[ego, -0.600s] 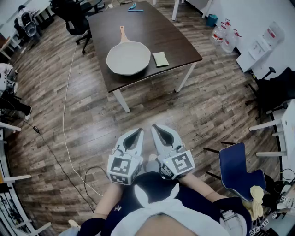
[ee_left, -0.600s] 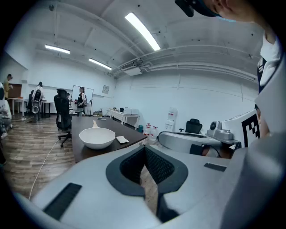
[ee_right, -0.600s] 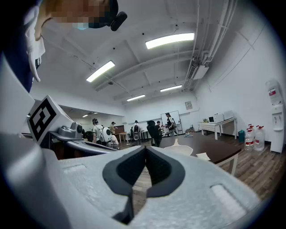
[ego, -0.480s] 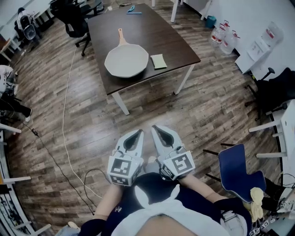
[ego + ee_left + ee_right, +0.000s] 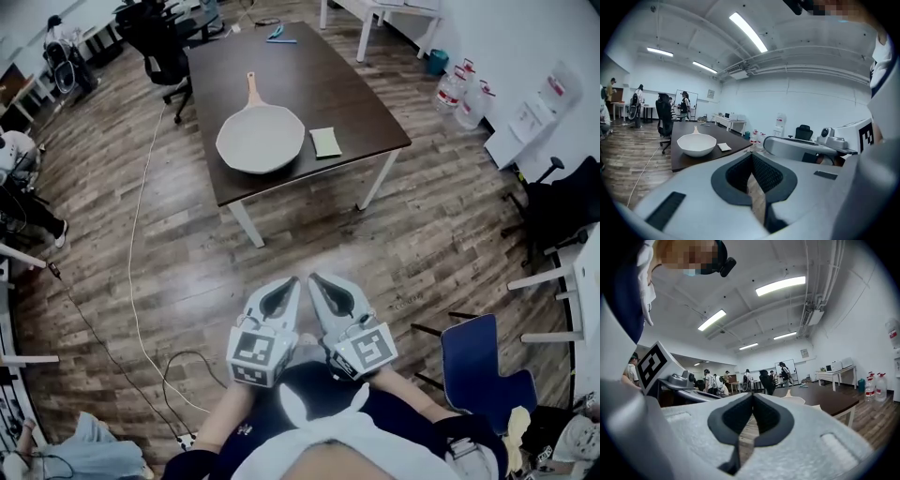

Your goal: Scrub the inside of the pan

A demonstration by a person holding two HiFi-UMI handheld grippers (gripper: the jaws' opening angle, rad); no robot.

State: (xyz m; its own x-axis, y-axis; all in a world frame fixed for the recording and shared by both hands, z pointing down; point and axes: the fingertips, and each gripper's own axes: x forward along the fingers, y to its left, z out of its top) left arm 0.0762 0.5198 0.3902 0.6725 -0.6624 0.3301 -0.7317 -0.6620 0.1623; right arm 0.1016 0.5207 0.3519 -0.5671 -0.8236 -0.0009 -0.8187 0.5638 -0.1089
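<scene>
The dark surface (image 5: 366, 103) was observed well ahead of the person (image 5: 319, 436), across a stretch of wooden floor (image 5: 187, 244). The white pan (image 5: 261, 139) was found resting upright on it, near its front edge, with the handle (image 5: 250, 86) pointing away. Its inside appeared pale and bare, and no suds or wiping marks could be made out at this range. A small pale-green pad (image 5: 325, 142), judged to be the scrubbing item, was noted lying flat just beside the pan on its right; whether the two touched could not be told.

The left gripper (image 5: 292, 281) and the right gripper (image 5: 315, 279) were held side by side close to the person's body, well apart from the surface. The jaws of each were seen pressed together with nothing between them.

It was judged that the task had not been begun. The surface was yet to be approached, the pad taken up, the pan steadied and its inside scrubbed.
</scene>
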